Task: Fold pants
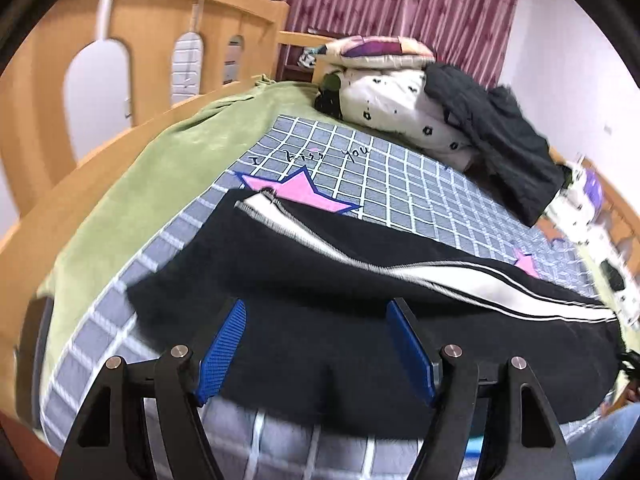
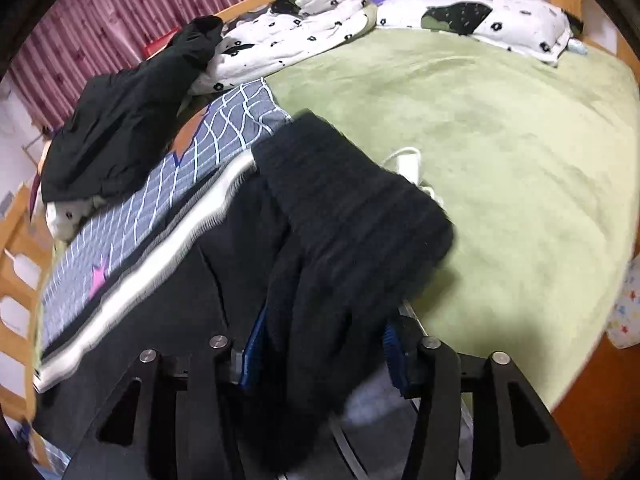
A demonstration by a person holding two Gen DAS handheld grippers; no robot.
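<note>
Hovering my left gripper point(image 1: 316, 344) over the black track pants point(image 1: 340, 280), blue pads point(image 1: 224, 344) spread apart, nothing between them. My right gripper point(image 2: 320, 344) is gripping the ribbed black cuff point(image 2: 352, 216) of a pant leg, which is bunching up between its blue pads point(image 2: 394, 354); the frame is blurring, so I cannot tell how tightly. Pants are lying across the grey checked blanket point(image 1: 400, 184) with pink stars, white side stripe point(image 1: 440, 276) facing up. Green bedsheet point(image 2: 500, 140) is spreading beyond, with a dark jacket point(image 2: 128, 120), floral quilt point(image 2: 300, 28) and pillow point(image 2: 500, 20) sitting further back.
</note>
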